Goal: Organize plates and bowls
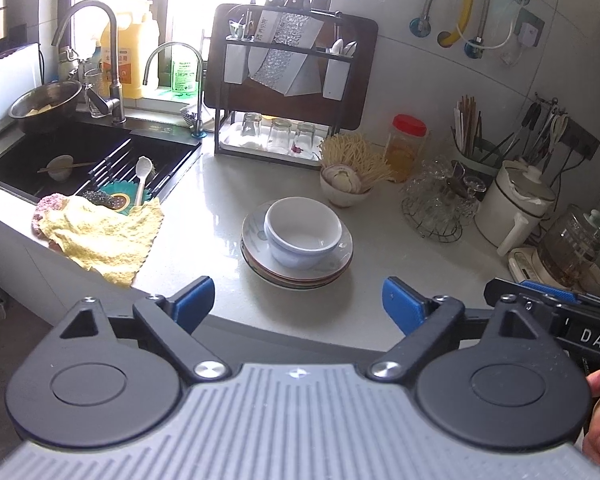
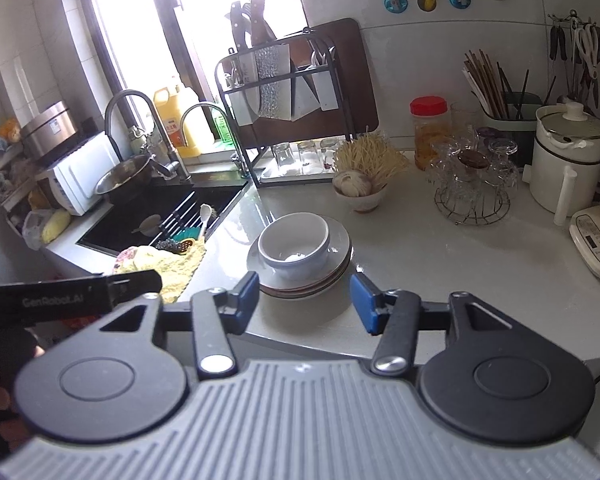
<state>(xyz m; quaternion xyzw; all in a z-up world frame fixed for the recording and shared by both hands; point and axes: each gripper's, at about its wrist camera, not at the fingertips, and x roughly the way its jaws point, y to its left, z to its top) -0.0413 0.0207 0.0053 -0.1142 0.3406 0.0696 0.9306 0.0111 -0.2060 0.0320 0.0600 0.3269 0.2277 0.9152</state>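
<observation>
Glossy pale stone counter (image 1: 220,184) runs beside a black sink (image 1: 80,148). On it sits a smooth white ceramic bowl (image 1: 300,228) atop a stack of shallow round plates (image 1: 296,268). Both the left gripper (image 1: 298,304) and the right gripper (image 2: 304,296) hover nearby, blue-padded jaws apart, holding nothing.

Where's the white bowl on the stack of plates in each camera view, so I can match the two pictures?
Left wrist: the white bowl sits centre frame on the plates, just beyond the open jaws.
Right wrist: the bowl is centre, slightly left, on the plates.
Shared landmark: the red-lidded jar, behind and right of the bowl in both.
</observation>
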